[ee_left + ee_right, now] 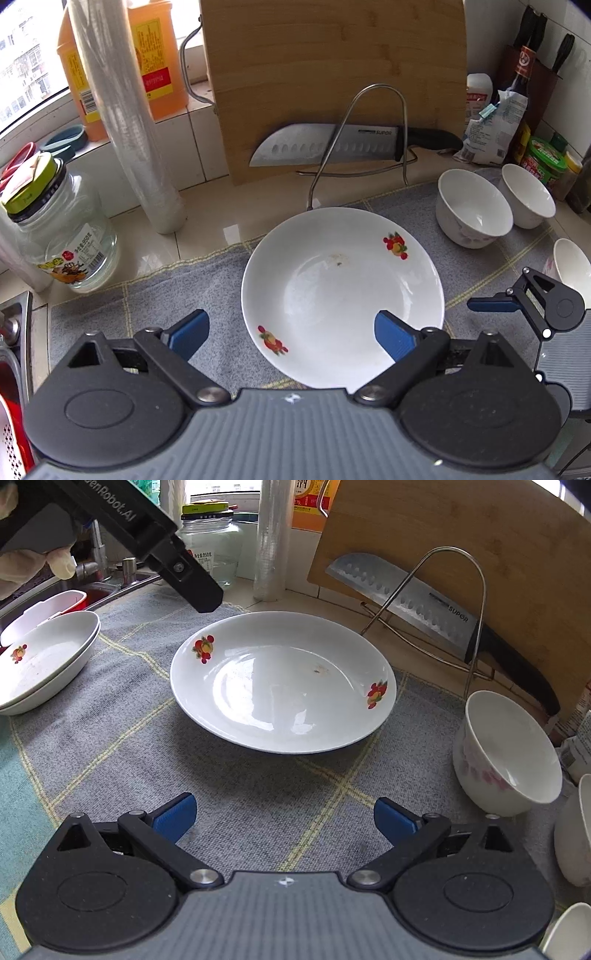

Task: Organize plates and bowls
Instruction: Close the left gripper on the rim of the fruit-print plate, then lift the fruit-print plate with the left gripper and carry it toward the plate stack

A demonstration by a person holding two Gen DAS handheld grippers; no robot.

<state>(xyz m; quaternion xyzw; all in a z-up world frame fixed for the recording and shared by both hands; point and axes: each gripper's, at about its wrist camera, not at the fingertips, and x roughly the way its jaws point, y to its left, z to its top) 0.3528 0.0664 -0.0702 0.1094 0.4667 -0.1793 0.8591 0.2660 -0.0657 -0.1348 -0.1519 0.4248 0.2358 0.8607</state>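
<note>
Left wrist view shows the white plate (341, 295), printed with small fruit motifs, lying flat on the grey checked cloth (147, 306) that covers the counter. The left gripper (291, 334) hangs over the plate's near rim with its jaws spread wide; one blue fingertip (393, 338) sits above the plate's inside, the other lies off the rim over the cloth, and nothing is gripped. Right of the plate, the right gripper (495, 304) enters the frame. Right wrist view shows the right gripper (284, 816) on the near side of the plate (282, 681), clear of it, jaws equally wide and empty. Left of the plate, two stacked plates (48, 661) rest at the cloth's edge beside the sink (110, 587). Right of the plate stand several white bowls (472, 206). Behind the plate, a wire rack (369, 136) holds a knife (332, 147) against a wooden cutting board (332, 74). Behind and left of the plate stand a glass jar (59, 229) and a roll of clear film (129, 118).
</note>
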